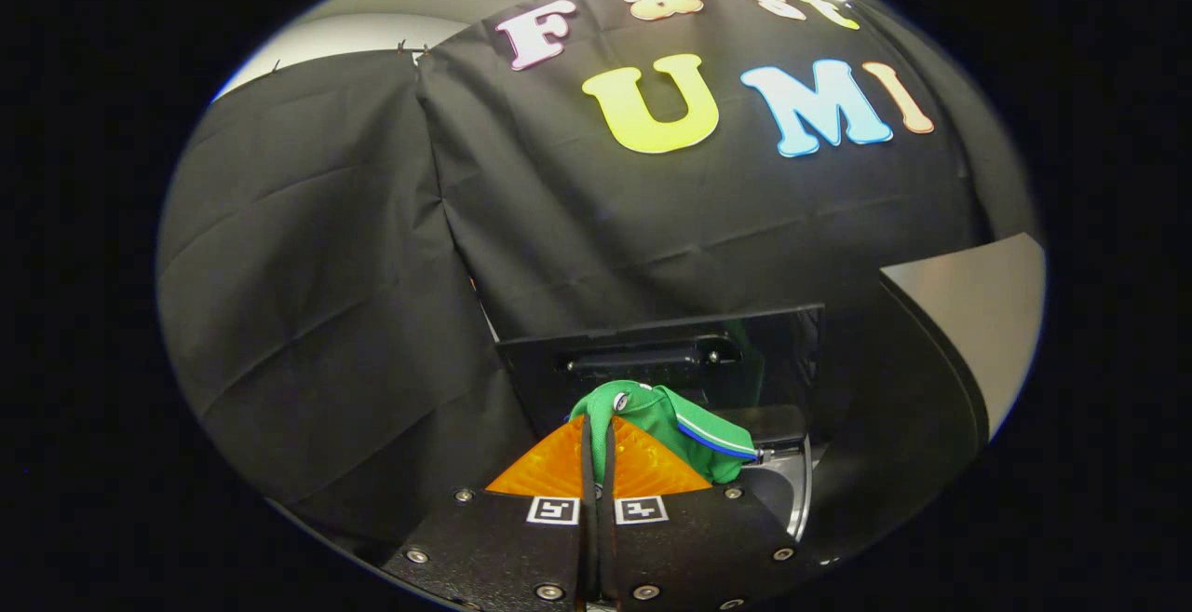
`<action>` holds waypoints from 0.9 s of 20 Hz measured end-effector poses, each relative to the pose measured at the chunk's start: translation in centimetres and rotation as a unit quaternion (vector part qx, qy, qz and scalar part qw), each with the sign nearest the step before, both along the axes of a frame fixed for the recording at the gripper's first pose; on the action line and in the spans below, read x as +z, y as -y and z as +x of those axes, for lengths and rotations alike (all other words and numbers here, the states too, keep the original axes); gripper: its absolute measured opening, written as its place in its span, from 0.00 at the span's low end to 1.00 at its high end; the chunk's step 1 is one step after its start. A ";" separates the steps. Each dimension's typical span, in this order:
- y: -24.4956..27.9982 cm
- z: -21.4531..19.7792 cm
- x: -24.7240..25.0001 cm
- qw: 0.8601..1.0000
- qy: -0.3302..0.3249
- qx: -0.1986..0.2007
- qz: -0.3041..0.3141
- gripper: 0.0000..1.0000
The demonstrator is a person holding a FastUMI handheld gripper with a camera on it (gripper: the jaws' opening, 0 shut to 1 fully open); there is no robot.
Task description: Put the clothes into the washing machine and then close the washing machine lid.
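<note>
Gripper [598,435] fingers pinch green garment [680,421] (blue-white trim) w/ washing machine [796,491] lid [652,351] raised beyond.

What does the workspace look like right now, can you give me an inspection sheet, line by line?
Surface: a pale panel shows off to one side, beyond the machine; little of any worktop can be made out.
Job's things: green garment with white and blue trim, bunched and lifted in front of the washing machine; its dark lid stands raised behind the garment.
Clutter: nothing seen.
Grippers: tool with its orange fingers closed together, pinching a fold of the garment between them.
Cables: nothing seen.
Surroundings: black cloth wall, creased, hung all around the booth; pale ceiling above it.
</note>
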State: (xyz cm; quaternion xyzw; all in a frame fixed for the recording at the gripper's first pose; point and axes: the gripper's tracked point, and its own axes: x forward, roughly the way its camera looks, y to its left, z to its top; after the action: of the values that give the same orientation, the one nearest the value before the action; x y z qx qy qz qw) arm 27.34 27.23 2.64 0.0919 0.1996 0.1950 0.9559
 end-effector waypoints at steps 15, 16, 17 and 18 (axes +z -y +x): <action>0.1 0.2 -12.9 0.994 -0.097 -0.019 -0.054 0.00; 0.1 0.2 -13.6 0.993 -0.104 -0.020 -0.058 0.00; 0.1 0.0 -14.3 0.992 -0.111 -0.021 -0.061 0.00; 0.2 0.0 -15.0 0.990 -0.119 -0.023 -0.065 0.00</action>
State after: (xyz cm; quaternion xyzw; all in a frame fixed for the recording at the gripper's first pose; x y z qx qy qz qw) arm 27.38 27.04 -12.40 0.0567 0.3224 0.1476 0.9333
